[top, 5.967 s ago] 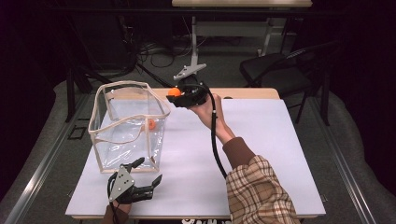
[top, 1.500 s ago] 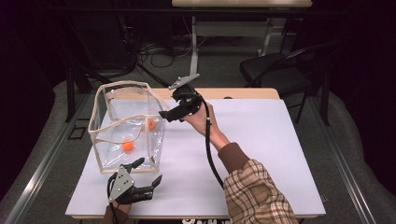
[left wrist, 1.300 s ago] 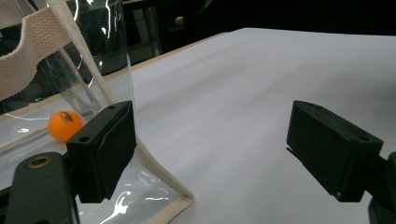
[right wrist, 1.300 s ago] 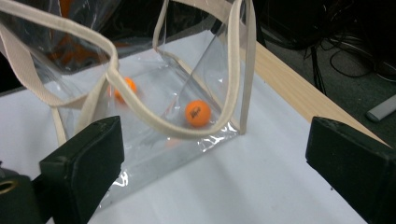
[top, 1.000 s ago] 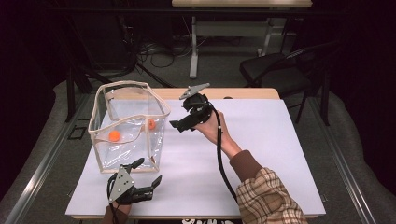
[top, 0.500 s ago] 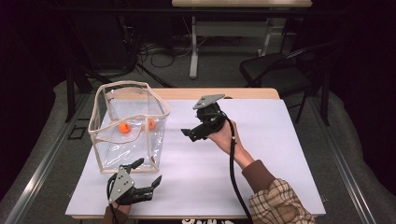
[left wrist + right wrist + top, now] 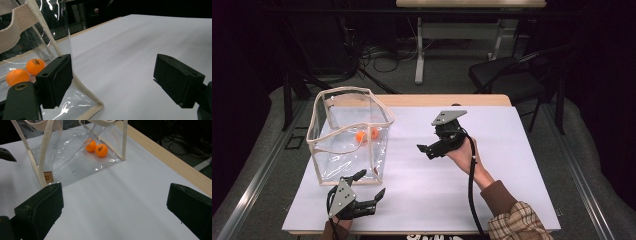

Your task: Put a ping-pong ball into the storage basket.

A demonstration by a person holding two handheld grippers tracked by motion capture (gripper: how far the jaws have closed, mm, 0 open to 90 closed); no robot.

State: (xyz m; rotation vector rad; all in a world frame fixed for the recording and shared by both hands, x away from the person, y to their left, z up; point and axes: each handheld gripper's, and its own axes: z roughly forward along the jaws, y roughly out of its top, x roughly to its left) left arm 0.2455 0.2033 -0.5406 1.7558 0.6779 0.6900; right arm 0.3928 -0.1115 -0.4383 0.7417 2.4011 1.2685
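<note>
Orange balls [image 7: 97,148], clear bag [image 7: 349,135] (beige trim), white table [image 7: 512,150], plaid sleeve [image 7: 519,225].

Dark room around a white-topped table

The table [image 7: 522,150] has a white top with a wooden strip along its far edge. Behind it, grey floor [image 7: 447,75] carries tangled cables [image 7: 377,52] and a pale desk leg [image 7: 419,50]. A black chair [image 7: 507,80] stands far right. Darkness fills both sides; light falls on the table.

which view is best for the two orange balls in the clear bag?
Right gripper view: both orange balls sit side by side, unobstructed, print visible. Left gripper view shows them beside its jaw; high view shows them small.
</note>
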